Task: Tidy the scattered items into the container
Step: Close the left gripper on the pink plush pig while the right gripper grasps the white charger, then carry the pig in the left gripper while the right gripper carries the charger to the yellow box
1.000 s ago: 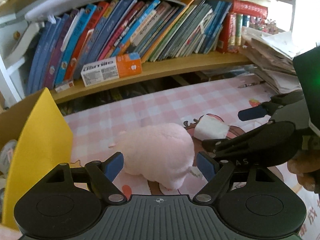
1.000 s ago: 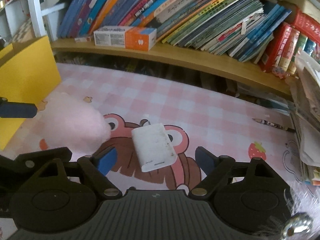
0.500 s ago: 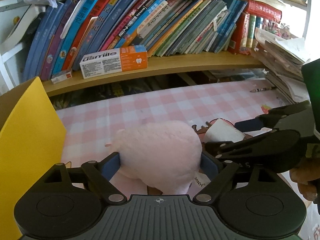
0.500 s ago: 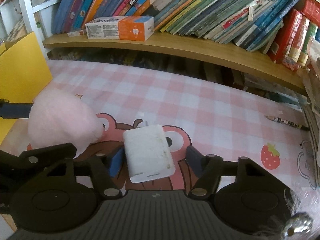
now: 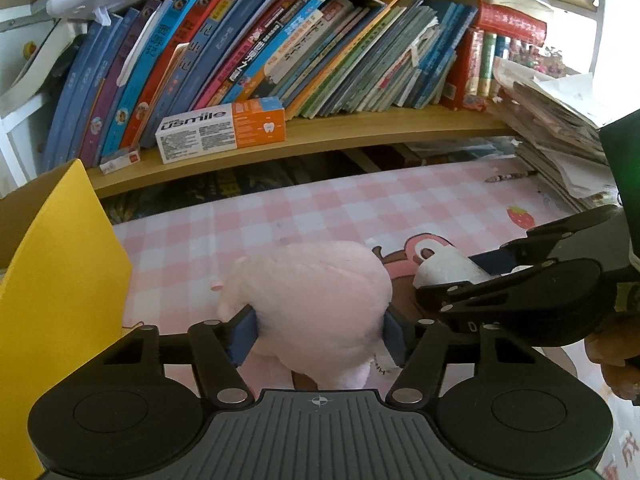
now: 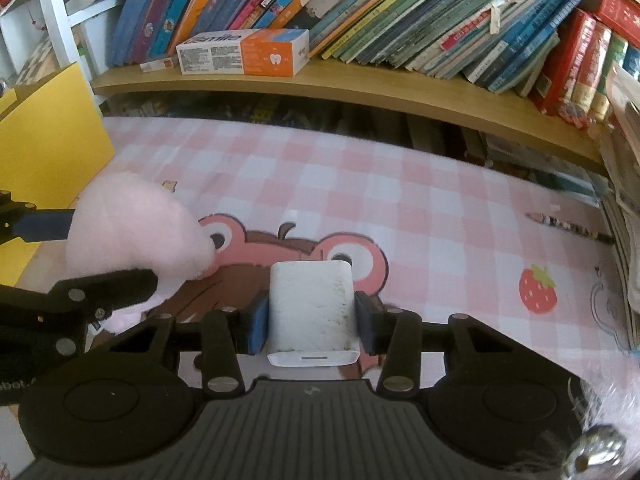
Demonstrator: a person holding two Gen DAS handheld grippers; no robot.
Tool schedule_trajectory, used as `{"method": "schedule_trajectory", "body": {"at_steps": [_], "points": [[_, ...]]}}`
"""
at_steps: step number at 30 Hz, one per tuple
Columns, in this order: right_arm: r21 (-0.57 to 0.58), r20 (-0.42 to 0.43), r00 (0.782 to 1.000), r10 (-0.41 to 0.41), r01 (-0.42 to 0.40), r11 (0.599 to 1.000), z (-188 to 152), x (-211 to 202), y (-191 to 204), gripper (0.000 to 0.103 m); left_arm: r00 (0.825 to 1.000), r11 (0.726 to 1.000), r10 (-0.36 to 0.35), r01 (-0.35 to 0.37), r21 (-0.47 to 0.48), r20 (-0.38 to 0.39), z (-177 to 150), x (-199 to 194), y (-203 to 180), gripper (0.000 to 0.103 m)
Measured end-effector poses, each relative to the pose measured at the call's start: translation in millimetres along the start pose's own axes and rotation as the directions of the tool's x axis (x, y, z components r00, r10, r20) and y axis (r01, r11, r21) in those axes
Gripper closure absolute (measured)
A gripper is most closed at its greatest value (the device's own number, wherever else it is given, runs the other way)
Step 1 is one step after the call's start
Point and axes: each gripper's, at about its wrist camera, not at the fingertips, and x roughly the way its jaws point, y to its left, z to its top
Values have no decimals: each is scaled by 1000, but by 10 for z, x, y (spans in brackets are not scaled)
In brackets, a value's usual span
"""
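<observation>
Left wrist view: the left gripper [image 5: 318, 330] straddles a pink plush toy [image 5: 316, 296] that lies on the pink checked table mat [image 5: 320, 208]. Its two blue pads [image 5: 242, 332] sit against the toy's flanks and dent the fur, and the jaws are closing on it. To the left, just beside the toy, stands the yellow wall of a cardboard box [image 5: 60, 280], the container, its brown inner flap showing at the edge. To the right the right gripper [image 5: 492, 268] reaches in, with a white charger block [image 5: 444, 266] between its fingers.

From the right wrist view, the right gripper [image 6: 310, 322] has the white charger block [image 6: 312, 312] between its blue pads [image 6: 256, 324], which lie flat against both sides of the block; these jaws are closing too. The block lies on the mat's cartoon bear print [image 6: 300, 248], its slotted end facing the camera. The plush toy [image 6: 136, 232] is just left of it, with one finger of the left gripper [image 6: 44, 224] along its far side. The yellow box [image 6: 44, 132] stands behind the toy at the left edge.

Behind the mat runs a wooden shelf [image 6: 360, 84] packed with leaning books [image 6: 400, 8]; a white and orange usmile toothpaste carton [image 6: 244, 52] lies on it. A pencil [image 6: 568, 226] lies on the mat at the right, near a stack of papers [image 5: 560, 120].
</observation>
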Motion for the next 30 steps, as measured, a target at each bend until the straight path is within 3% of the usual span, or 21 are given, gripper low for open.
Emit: {"method": "schedule_trajectory", "body": {"at_steps": [15, 30], "points": [[40, 37, 999, 33, -34, 999, -379, -835, 215, 62, 997, 997, -71, 70, 28, 35, -319, -770, -6, 44], [28, 50, 997, 51, -53, 998, -734, -1356, 583, 62, 992, 998, -64, 64, 3, 105, -667, -1512, 91, 44]]}}
